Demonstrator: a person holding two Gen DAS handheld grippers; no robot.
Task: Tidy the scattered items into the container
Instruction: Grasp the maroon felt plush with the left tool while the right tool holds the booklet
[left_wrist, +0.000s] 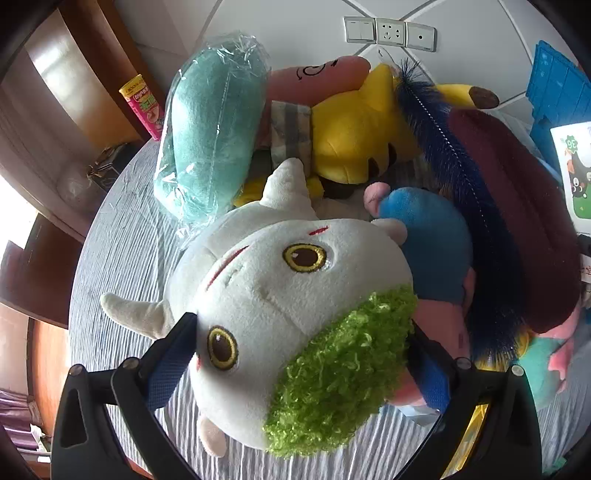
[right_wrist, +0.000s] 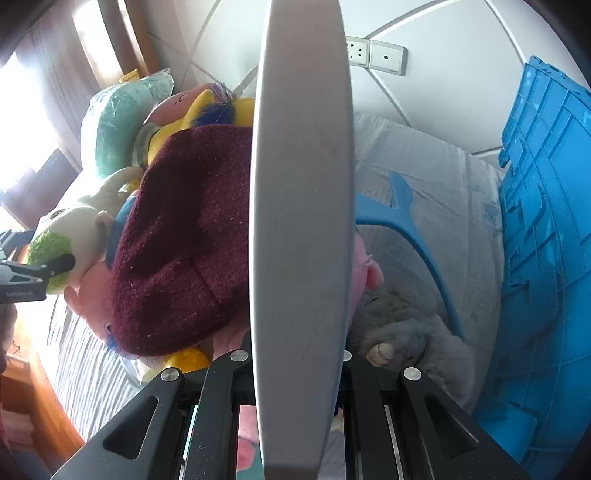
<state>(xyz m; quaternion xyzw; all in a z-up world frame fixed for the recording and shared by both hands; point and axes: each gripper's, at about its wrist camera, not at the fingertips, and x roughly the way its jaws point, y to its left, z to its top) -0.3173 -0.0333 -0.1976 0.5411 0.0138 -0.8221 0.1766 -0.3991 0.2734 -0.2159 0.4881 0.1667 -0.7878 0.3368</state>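
Two grips: left fingers (left_wrist: 295, 354) clamp white plush (left_wrist: 280, 295); right fingers (right_wrist: 295, 369) clamp grey board (right_wrist: 301, 221), hiding plush pile.

Roughly seven plush toys (left_wrist: 295, 314), one blue crate (right_wrist: 546, 258) (edge-on), one maroon hat (right_wrist: 184, 236).

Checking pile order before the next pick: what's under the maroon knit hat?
Under the maroon knit hat, a pink plush and a yellow plush stick out at its lower edge. A blue feather lies along its side. Anything beneath its middle is covered.
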